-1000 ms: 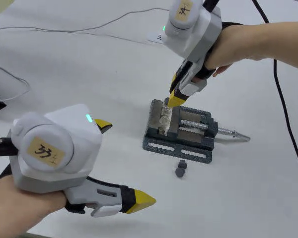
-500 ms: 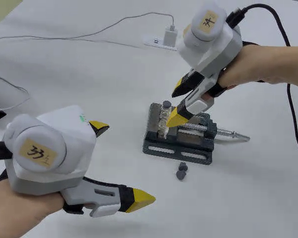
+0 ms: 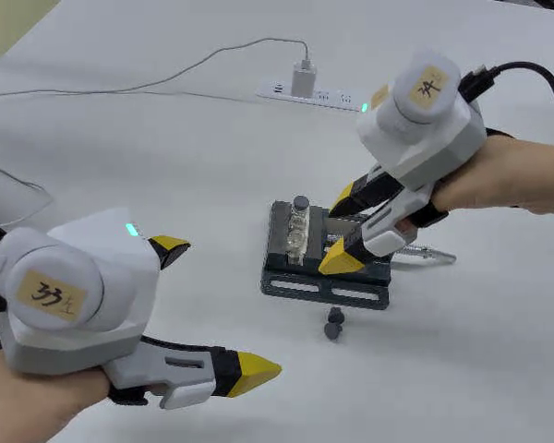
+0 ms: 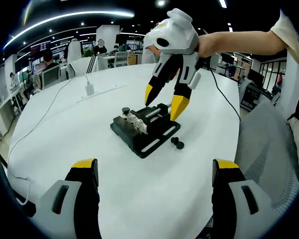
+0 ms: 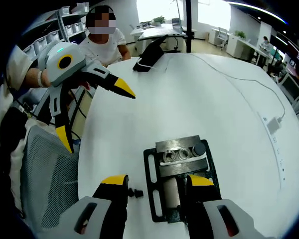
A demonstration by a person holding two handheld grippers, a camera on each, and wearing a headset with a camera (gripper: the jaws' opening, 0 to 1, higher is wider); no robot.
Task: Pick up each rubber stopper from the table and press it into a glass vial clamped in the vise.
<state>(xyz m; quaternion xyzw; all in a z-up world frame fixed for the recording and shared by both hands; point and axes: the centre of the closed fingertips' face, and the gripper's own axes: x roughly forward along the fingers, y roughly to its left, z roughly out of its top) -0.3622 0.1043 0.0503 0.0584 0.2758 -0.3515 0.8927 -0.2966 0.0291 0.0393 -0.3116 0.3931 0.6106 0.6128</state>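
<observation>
**Mia:** What was the biggest thing there?

**Ben:** The white worktop [image 3: 166, 120]. Everything sat on it.

**Mia:** And the two grippers?

**Ben:** The left gripper [image 3: 217, 306] was low by the near edge of the worktop, well apart from the vise. Its jaws were spread wide with nothing in them. The right gripper [image 3: 339, 233] hung just over the right part of the vise. Its jaws were apart too, and they held nothing.

**Mia:** Where was the vise?

**Ben:** The dark vise [image 3: 300, 281] sat about in the middle of the worktop. A white power strip [image 3: 314, 95] lay near the far edge, with a plug [image 3: 303, 71] in it.

**Mia:** Were the vials in the vise?

**Ben:** Yes. Three little glass vials [image 5: 179, 155] stood in a row, pinched in the vise. One end vial had a dark stopper [image 3: 301, 202] on top. The other two had open tops.

**Mia:** Any more stoppers?

**Ben:** Two loose stoppers [image 3: 333, 323] lay touching each other on the worktop, just beside the near side of the vise.
</observation>
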